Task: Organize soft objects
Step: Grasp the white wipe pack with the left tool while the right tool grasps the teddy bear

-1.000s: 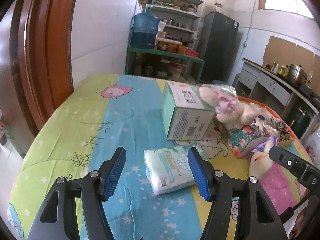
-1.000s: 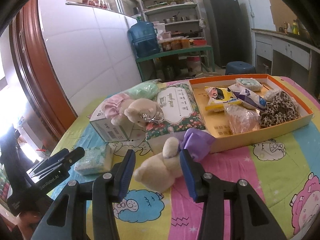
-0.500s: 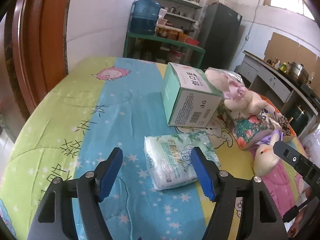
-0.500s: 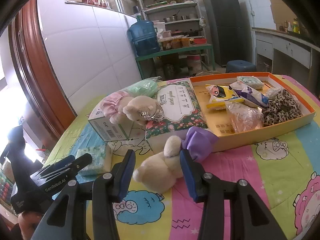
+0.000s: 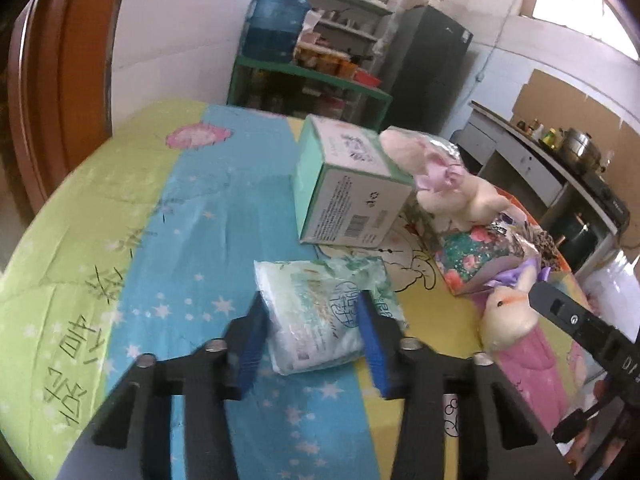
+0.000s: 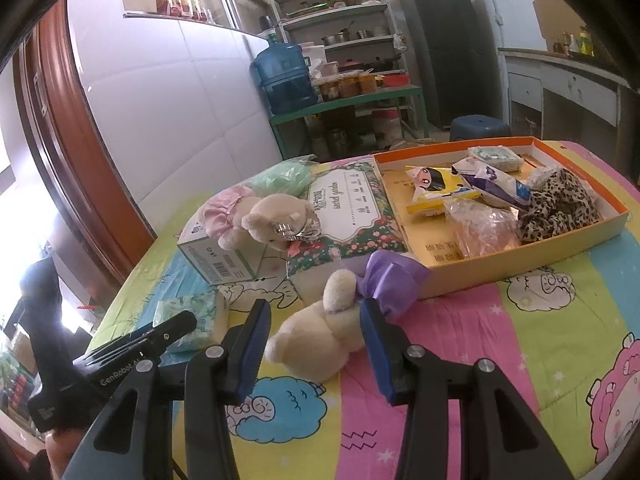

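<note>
open quilt (image 5: 168,216) left, green box (image 5: 344,196) blocking ahead

- A blue water jug (image 6: 285,76) stands on a green rack (image 6: 348,98) against the white tiled wall.
- A dark refrigerator (image 6: 448,48) rises beside open shelves (image 6: 340,12) of pots and jars.
- A blue plastic stool (image 6: 478,126) sits on the floor.
- A steel pot (image 5: 576,148) rests on the far grey kitchen counter (image 5: 532,160).
- A curved red-brown door frame (image 5: 60,72) borders the room.
</note>
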The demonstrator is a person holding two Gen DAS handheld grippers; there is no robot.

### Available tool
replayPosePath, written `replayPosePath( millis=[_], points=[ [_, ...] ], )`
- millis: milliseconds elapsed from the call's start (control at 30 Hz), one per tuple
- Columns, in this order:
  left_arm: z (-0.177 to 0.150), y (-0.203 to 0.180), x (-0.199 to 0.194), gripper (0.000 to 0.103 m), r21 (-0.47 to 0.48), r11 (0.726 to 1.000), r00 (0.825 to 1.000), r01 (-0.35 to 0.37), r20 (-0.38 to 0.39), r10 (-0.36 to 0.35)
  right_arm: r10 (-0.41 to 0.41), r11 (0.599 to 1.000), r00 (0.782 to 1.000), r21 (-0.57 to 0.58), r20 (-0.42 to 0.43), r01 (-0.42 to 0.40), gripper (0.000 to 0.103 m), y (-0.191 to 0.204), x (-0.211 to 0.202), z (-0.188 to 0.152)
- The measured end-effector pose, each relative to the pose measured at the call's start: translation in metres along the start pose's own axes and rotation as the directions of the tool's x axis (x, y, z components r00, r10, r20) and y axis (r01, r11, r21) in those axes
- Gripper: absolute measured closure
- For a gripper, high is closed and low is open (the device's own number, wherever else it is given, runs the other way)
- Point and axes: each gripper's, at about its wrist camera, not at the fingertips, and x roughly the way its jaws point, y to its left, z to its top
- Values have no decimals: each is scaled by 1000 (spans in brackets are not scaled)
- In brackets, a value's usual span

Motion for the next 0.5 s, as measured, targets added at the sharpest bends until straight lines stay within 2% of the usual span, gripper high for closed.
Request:
replayPosePath(
  millis=[167, 500],
  points=[
    [-2, 0, -9, 79, -23, 999, 999, 37, 40, -36, 9, 1000, 1000, 22, -1, -9, 57, -2, -4, -2],
    [1, -25, -45, 81, 95, 995, 981, -17, 194, -1, 47, 993, 998, 109, -50, -41, 56, -5, 10, -3]
  ],
)
